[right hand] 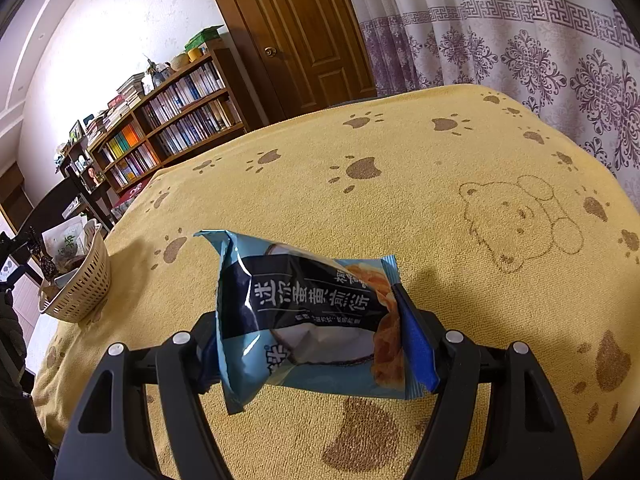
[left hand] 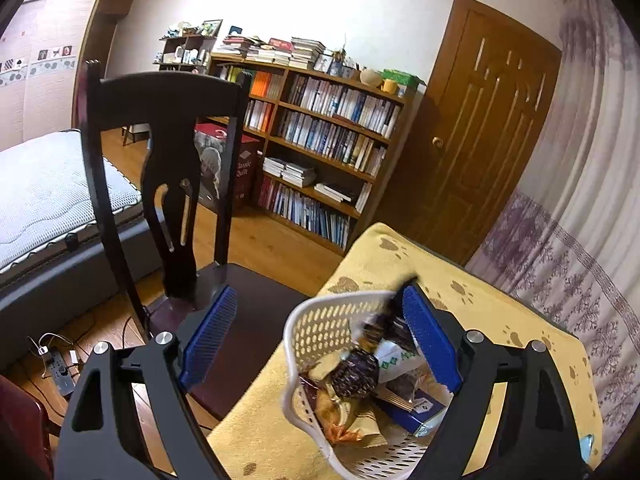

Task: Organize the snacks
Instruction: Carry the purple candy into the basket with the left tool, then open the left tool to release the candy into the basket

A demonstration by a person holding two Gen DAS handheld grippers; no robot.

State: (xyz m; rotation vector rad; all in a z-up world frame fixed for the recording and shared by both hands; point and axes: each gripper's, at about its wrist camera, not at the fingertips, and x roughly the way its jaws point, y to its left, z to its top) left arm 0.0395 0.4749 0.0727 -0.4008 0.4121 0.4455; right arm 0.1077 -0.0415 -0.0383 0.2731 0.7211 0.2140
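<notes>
A white perforated basket (left hand: 294, 330) stands on the yellow paw-print cloth (left hand: 372, 256), holding several snacks: a round dark-wrapped one (left hand: 356, 372), a blue box (left hand: 416, 404) and an orange packet (left hand: 332, 412). My left gripper (left hand: 318, 298) is open just above the basket's left side, its right pad (left hand: 430, 344) over the snacks and nothing between the fingers. In the right wrist view, my right gripper (right hand: 308, 304) is shut on a light-blue snack packet (right hand: 304, 316) held above the cloth (right hand: 400, 184). The basket (right hand: 80, 284) sits far to the left, near the cloth's edge.
A dark wooden chair (left hand: 160, 140) stands close to the table's left edge. Behind it are a full bookshelf (left hand: 320, 140), a brown door (left hand: 480, 120) and a patterned curtain (right hand: 520, 40). A bed (left hand: 40, 192) and a power strip (left hand: 60, 372) on the floor lie to the left.
</notes>
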